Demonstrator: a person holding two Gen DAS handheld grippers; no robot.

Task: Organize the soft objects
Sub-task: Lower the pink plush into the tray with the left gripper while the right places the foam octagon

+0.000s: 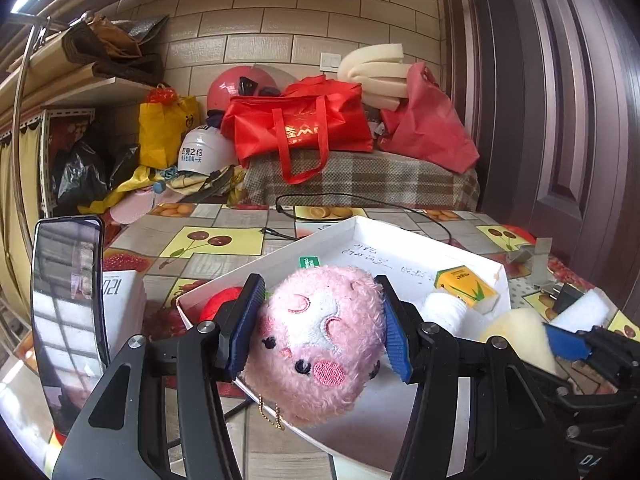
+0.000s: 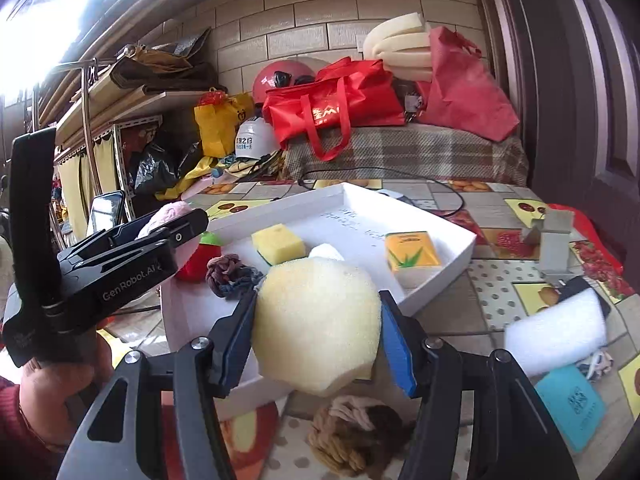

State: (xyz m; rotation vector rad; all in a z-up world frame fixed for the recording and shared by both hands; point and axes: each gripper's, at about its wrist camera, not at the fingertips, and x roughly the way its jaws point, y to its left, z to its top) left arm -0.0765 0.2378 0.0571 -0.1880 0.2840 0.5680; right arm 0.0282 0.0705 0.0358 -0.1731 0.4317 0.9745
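Left gripper (image 1: 320, 320) clamped on pink plush toy (image 1: 320, 344), blue pads pressed into both its sides, above near edge of white tray (image 1: 404, 240) on table (image 1: 224, 216). Right gripper (image 2: 316, 328) closed on pale yellow foam chunk (image 2: 316, 320), just over tray's near rim. Inside tray: yellow sponge (image 2: 278, 243), juice carton (image 2: 412, 254), knotted cloth bundle (image 2: 230, 274). Beige yarn bundle (image 2: 356, 432) on table below.

left tool (image 2: 160, 232) – "GenRobot.AI" | white book (image 1: 124, 292) – "021"
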